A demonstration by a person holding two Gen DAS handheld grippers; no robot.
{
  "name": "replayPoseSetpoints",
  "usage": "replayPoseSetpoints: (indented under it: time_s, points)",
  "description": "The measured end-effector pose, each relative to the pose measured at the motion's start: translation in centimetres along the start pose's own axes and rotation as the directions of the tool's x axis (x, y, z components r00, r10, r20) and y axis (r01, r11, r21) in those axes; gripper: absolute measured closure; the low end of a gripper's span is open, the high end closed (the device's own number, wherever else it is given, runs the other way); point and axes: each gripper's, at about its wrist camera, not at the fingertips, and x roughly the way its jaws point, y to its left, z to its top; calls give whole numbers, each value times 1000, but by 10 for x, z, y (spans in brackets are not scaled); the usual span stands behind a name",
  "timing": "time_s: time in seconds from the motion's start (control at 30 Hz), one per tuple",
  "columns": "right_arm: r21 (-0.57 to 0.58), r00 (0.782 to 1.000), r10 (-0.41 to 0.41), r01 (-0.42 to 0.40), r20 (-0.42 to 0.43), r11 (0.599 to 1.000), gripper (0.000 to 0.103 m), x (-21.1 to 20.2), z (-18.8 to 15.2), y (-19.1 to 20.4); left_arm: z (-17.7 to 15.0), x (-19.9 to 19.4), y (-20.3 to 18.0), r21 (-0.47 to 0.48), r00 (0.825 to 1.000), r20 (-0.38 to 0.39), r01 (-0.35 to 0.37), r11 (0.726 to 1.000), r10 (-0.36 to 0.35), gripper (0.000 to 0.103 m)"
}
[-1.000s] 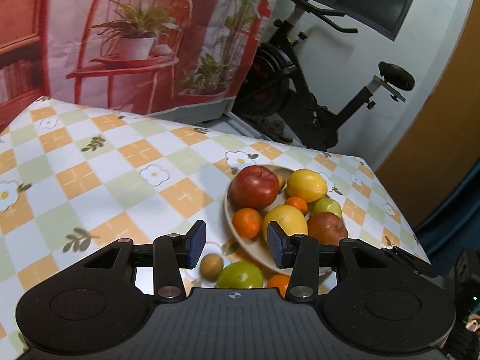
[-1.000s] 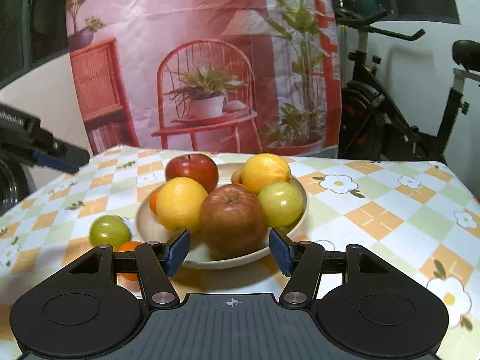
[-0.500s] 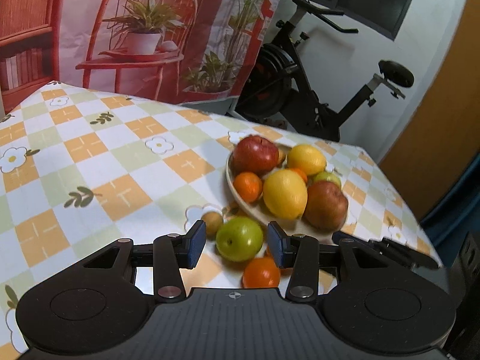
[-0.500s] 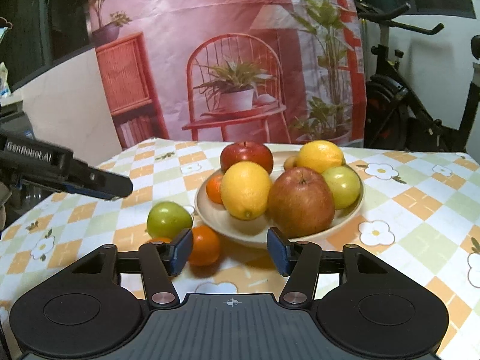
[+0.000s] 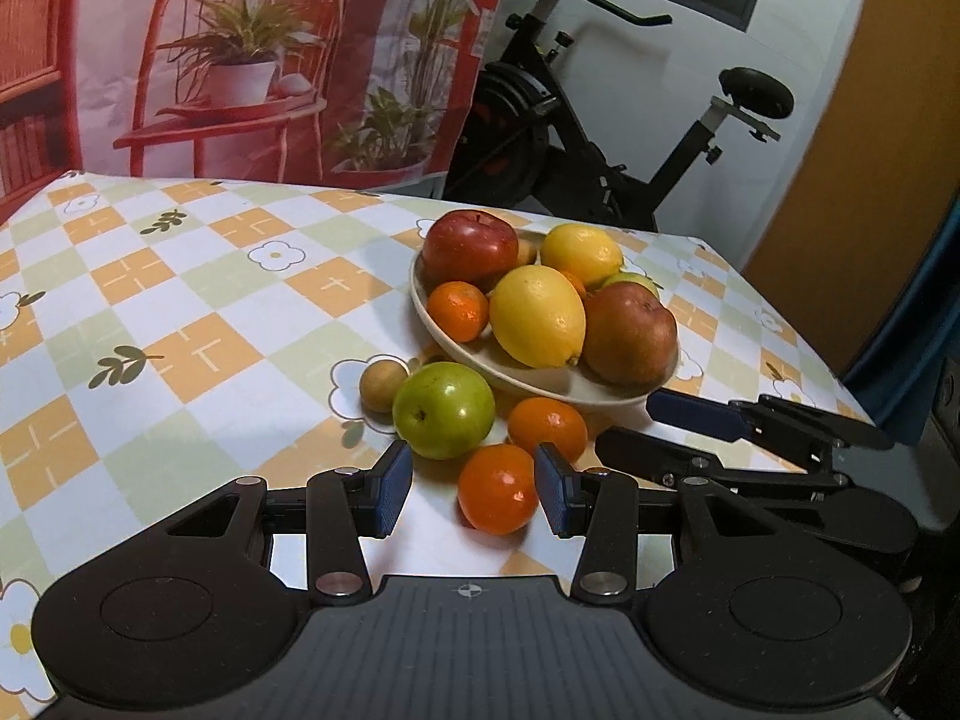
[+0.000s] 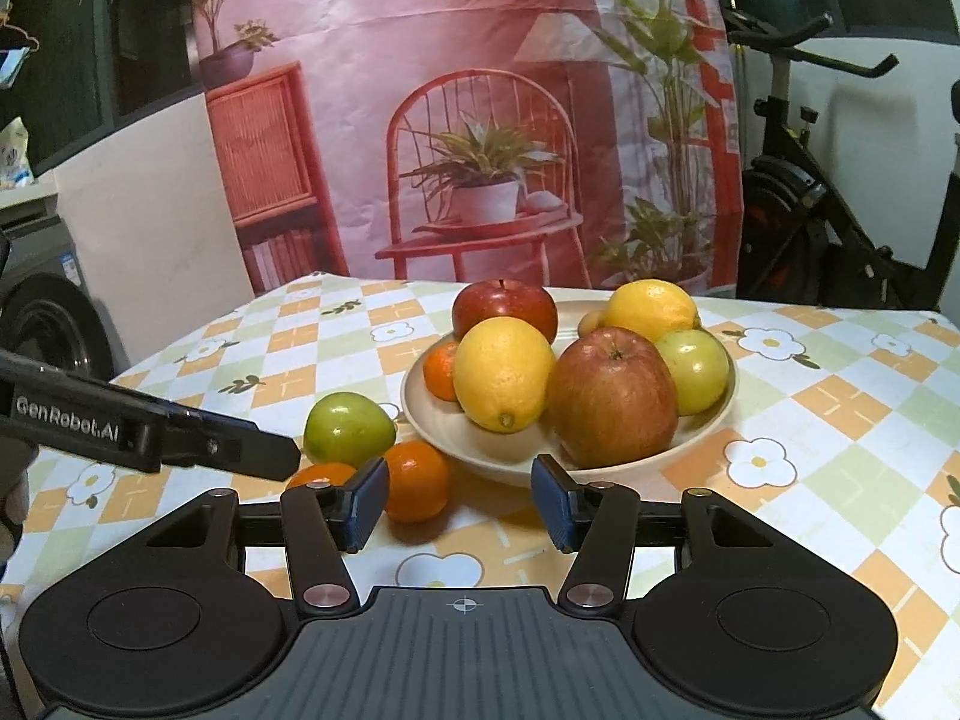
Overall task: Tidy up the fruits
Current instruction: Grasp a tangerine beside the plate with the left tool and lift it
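A cream plate point(image 5: 459, 357) point(image 6: 711, 423) holds a red apple point(image 5: 471, 246), two lemons, a brownish apple point(image 6: 609, 396) and smaller fruit. Loose on the checked cloth beside it lie a green apple point(image 5: 444, 417) point(image 6: 348, 429), a small brown fruit point(image 5: 383, 387) and two oranges point(image 5: 498, 489) point(image 5: 547, 427). My left gripper point(image 5: 474, 495) hangs open low over the nearer orange, which shows between its jaws with a gap on the left side. My right gripper point(image 6: 461, 501) is open with nothing between its jaws, just short of the plate, an orange point(image 6: 417, 480) by its left finger.
The table's right edge point(image 5: 840, 384) runs close behind the plate. An exercise bike point(image 5: 600, 138) and a printed backdrop point(image 6: 480, 120) stand beyond the table. The left gripper's finger point(image 6: 180, 438) reaches in from the left near the green apple.
My left gripper sank and came over the loose fruit, so the near orange now shows between its jaws. The right gripper drew back from the plate, narrowed its jaws slightly, then held still.
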Motion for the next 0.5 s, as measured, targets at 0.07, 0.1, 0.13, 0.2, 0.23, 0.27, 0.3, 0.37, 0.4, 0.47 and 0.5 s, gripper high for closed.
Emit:
replayPoseSetpoints:
  time_s: [0.07,0.1,0.13,0.2,0.23,0.27,0.3,0.37,0.4,0.47,0.5]
  points:
    - [4,1000,5,-5,-3,1000,53,0,0,-1,-2,1,-2,10,1000,-4,2,1000,-2,56]
    - [6,1000,5,-5,-2,1000,53,0,0,-1,-2,1,-3,17,1000,-7,7,1000,-7,56]
    - [10,1000,6,-6,0,1000,53,0,0,-1,-3,1,-4,25,1000,-11,15,1000,-15,56]
    - [20,1000,7,-7,1,1000,53,-1,0,-3,-5,2,-8,47,1000,-17,19,999,-19,57]
    - [26,1000,7,-7,3,1000,53,-1,0,-4,-5,2,-9,54,1000,-20,23,998,-22,57]
    - [31,1000,8,-8,3,999,53,-1,0,-5,-6,3,-10,56,999,-23,28,998,-27,57]
    - [35,1000,10,-10,5,999,53,-1,-1,-6,-7,3,-10,59,999,-27,31,998,-29,57]
    - [41,1000,12,-12,9,999,53,-2,-1,-6,-8,6,-11,69,999,-34,25,997,-23,57]
    - [44,1000,12,-12,10,999,53,-2,-1,-7,-9,7,-11,74,999,-37,23,997,-20,57]
    - [46,1000,13,-14,8,999,53,-1,-1,-7,-9,11,-12,81,999,-42,15,997,-12,57]
    - [46,1000,14,-14,7,999,53,-1,-1,-7,-10,13,-12,83,999,-42,13,996,-9,57]
